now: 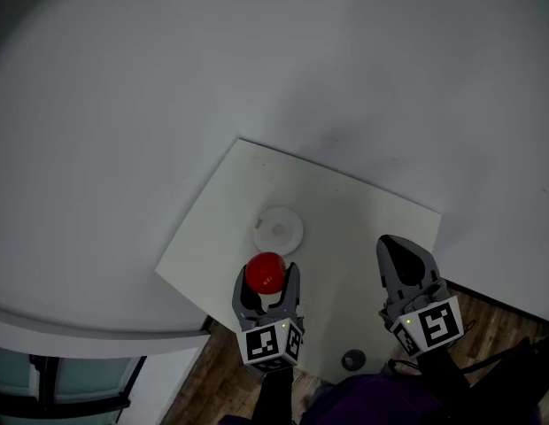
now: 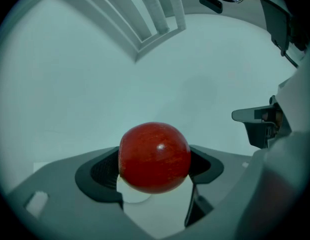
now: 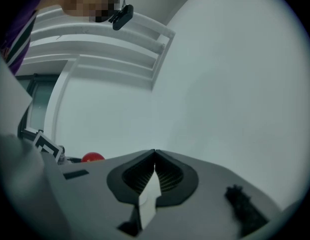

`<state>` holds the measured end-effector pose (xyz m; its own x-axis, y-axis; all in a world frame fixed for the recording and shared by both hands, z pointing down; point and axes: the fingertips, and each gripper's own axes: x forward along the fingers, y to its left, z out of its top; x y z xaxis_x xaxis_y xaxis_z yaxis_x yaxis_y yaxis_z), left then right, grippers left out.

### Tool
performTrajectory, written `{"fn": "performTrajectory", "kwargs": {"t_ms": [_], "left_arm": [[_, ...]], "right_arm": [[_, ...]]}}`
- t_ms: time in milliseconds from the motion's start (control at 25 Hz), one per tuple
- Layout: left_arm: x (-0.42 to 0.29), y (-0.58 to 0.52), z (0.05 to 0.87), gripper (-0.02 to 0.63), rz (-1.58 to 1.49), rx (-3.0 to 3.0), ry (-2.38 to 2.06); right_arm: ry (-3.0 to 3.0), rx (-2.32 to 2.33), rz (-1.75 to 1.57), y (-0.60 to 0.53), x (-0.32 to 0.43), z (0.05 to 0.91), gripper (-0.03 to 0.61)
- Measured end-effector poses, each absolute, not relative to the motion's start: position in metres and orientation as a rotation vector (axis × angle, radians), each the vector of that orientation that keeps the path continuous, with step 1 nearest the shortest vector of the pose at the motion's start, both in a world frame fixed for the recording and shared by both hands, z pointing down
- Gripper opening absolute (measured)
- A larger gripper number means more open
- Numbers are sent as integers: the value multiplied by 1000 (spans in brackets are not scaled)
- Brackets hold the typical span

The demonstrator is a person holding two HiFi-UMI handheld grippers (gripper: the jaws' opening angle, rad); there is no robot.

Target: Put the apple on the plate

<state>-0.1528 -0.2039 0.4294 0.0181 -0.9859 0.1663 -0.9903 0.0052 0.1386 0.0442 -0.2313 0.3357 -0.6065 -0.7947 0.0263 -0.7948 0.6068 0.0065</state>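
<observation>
**Fingers pinch the apple just short of the plate**

Fingers of the left gripper press on either side of the red apple, which hangs between them with nothing under it. It sits just on the near side of the small white plate, which lies bare on the pale surface. The right gripper has its fingers pressed together on nothing, and it hovers over the right part of the surface, well apart from the apple.

The chief risk is probably a roll. The apple is round and smooth and the plate looks small and shallow, so letting go too early or off-centre could send it onto the surface and perhaps over the edge. A loose pinch could also let the apple slip on the way. Coming in too low might push the light plate away, since nothing holds it steady.

No brand, label or writing can be read. The marker cube on each gripper shows only black-and-white square patterns.
</observation>
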Motion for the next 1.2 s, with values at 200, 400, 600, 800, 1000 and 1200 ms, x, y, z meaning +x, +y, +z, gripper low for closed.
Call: {"fn": "performTrajectory", "kwargs": {"t_ms": [200, 400, 600, 800, 1000, 1200], "left_arm": [[-155, -223, 439, 394, 30, 2072, -2030], [-155, -239, 449, 394, 37, 2076, -2001], [-158, -253, 468, 394, 66, 2068, -1970], [-164, -267, 489, 394, 72, 2020, -1958], [-170, -280, 511, 394, 105, 1975, -1962], [-178, -290, 529, 394, 145, 1952, -1956]], "right_arm": [[-2766, 1388, 6, -242, 41, 342, 9], [-2742, 1385, 16, -250, 38, 350, 10], [-2710, 1390, 24, -258, 37, 358, 9], [-2678, 1397, 42, -267, 40, 367, 10], [-2652, 1405, 52, -275, 44, 374, 9], [-2631, 1409, 44, -281, 42, 379, 10]]}}
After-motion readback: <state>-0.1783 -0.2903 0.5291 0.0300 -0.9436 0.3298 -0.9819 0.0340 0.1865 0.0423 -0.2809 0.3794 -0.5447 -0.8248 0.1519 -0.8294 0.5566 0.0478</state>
